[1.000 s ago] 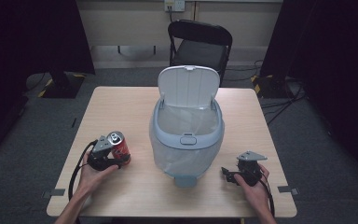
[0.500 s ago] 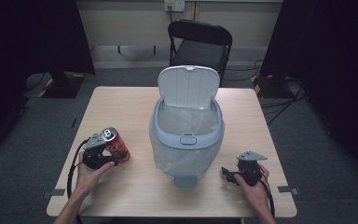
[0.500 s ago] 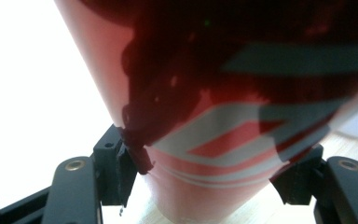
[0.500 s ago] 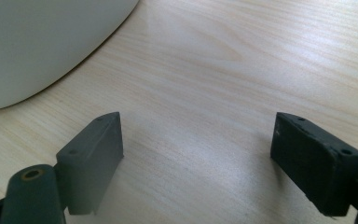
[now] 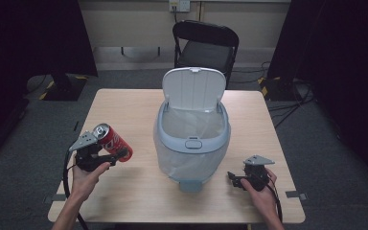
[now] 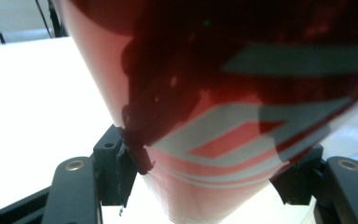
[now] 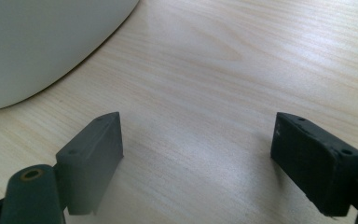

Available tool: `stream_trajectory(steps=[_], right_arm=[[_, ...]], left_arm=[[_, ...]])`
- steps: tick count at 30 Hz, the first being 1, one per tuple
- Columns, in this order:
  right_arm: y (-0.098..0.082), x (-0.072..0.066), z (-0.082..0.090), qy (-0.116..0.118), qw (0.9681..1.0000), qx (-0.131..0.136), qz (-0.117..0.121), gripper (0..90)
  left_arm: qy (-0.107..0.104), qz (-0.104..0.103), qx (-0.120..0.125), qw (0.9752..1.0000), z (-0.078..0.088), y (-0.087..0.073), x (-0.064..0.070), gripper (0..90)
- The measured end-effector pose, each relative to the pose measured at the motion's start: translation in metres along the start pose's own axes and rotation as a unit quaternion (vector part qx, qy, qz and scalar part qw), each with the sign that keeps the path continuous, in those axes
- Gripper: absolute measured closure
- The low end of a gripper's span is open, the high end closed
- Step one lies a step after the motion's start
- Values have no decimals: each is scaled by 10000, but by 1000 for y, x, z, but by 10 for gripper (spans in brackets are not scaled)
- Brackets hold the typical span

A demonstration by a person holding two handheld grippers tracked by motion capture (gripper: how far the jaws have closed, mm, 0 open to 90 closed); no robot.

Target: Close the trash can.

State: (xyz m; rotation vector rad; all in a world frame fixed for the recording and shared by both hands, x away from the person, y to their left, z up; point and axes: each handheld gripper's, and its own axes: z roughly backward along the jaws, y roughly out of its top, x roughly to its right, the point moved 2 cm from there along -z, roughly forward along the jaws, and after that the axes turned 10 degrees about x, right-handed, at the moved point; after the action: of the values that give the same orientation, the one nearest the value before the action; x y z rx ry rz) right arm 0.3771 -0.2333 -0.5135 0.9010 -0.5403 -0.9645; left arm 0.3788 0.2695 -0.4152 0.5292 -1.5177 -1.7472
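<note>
A red soda can (image 5: 111, 141) with white stripes hangs tilted above the left side of the table, my left gripper (image 5: 106, 154) shut on it. In the left gripper view the can (image 6: 223, 116) sits between both black pads (image 6: 119, 170), which press its sides. A pale blue lidded bin (image 5: 191, 139) with a clear liner stands at the table's middle, its lid raised. My right gripper (image 5: 234, 180) rests on the table near the front right, jaws open; in the right gripper view its gripper (image 7: 198, 154) has bare wood between the pads and the bin's wall (image 7: 42, 46) at upper left.
The wooden table (image 5: 124, 110) stands on grey carpet. A black folding chair (image 5: 205, 45) is behind its far edge. Cables trail from both grippers toward the front edge.
My left gripper has lifted the red can off the table and carried it a little up and left. The right gripper has not moved.
</note>
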Motion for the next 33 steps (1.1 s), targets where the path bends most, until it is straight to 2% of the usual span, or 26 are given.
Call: stream_trajectory(steps=[6, 9, 12, 19, 20, 28, 33], right_arm=[[0, 0, 0, 0, 10000, 0, 1, 157], [0, 0, 0, 0, 10000, 1, 1, 157], [0, 0, 0, 0, 10000, 0, 2, 157], [0, 0, 0, -1, 10000, 0, 3, 157], [0, 0, 0, 0, 10000, 0, 2, 157], [0, 0, 0, 0, 10000, 0, 2, 157], [0, 0, 0, 0, 10000, 0, 2, 157]], left_arm=[[-202, -9, 245, 9995, 6, 18, 13, 342], [-315, -176, 325, 9988, 7, 28, 27, 342], [-371, -223, 435, 9981, 9, 37, 34, 342], [-489, -429, 809, 9946, 14, 69, 44, 342], [-492, -407, 872, 9941, 14, 73, 45, 342], [-676, -517, 1292, 9880, 11, 106, 60, 341], [-768, -588, 1437, 9849, 6, 123, 69, 341]])
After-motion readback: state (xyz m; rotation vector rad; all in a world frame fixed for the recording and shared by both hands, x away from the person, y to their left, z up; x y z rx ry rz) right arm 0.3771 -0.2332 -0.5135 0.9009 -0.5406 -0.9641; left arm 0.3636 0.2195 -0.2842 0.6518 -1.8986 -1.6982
